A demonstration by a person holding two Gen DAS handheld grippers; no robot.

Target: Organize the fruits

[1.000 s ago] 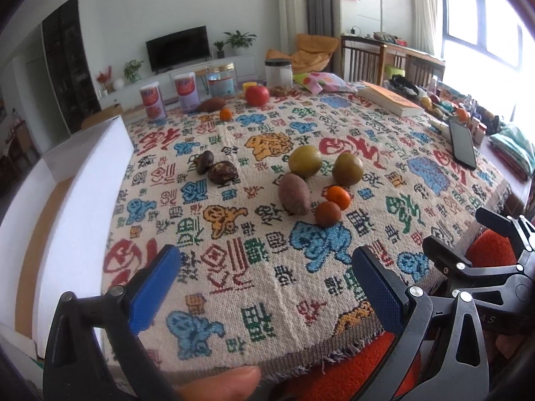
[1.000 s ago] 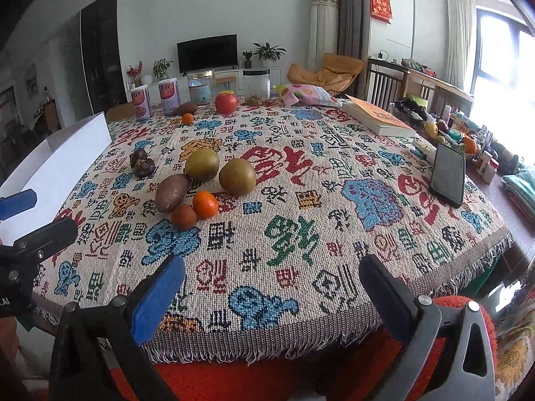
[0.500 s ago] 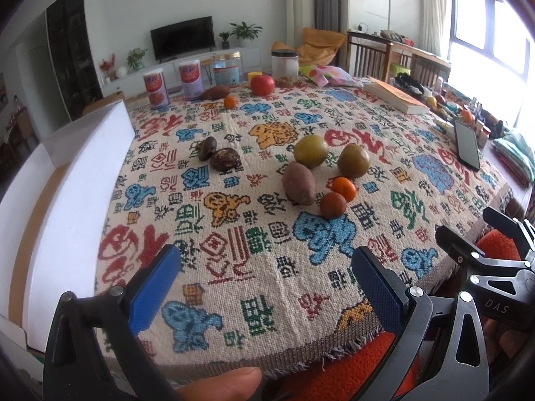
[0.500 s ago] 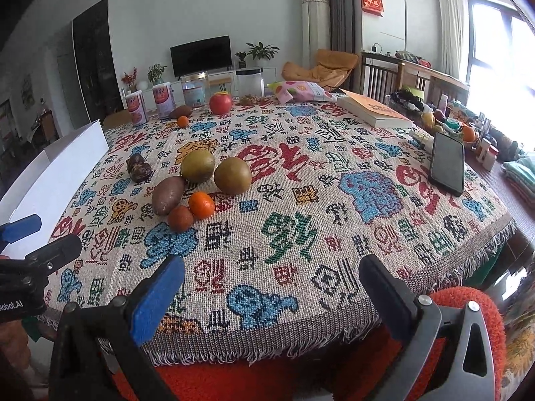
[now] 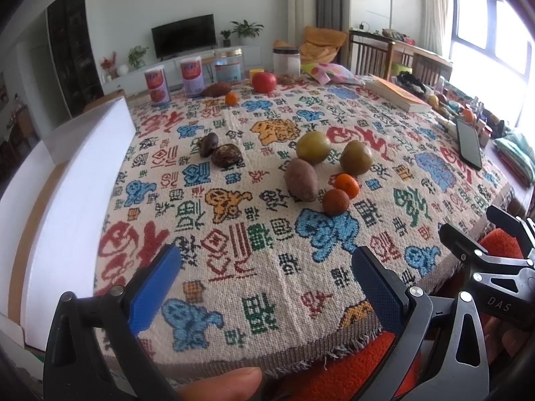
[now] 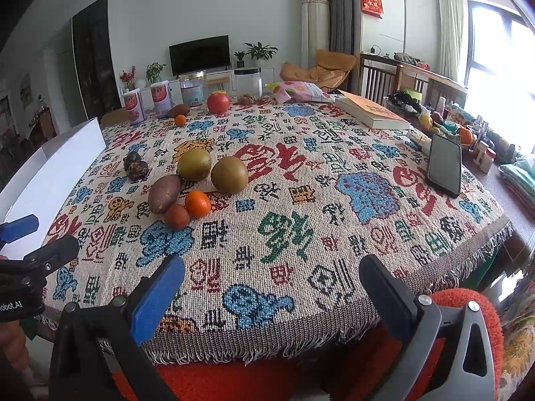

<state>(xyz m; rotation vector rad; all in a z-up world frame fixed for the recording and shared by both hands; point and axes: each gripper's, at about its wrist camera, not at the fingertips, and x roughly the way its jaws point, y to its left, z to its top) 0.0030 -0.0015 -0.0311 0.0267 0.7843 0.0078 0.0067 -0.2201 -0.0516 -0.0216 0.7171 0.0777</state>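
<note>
Fruits are sitting in a loose cluster mid-table in the left wrist view, a sweet potato (image 5: 301,180), two green fruits (image 5: 313,147) and a small orange (image 5: 347,185) among them, while we are holding the left gripper (image 5: 264,287) wide open and empty at the near edge, so the sorting seems not yet begun. From the right wrist view, we are likewise keeping the right gripper (image 6: 271,287) spread wide and gripping nothing, well short of the cluster; next we are likely needing to reach forward over one fruit.

Assorted fruits (image 5: 329,172) lie clustered on patterned cloth.
</note>
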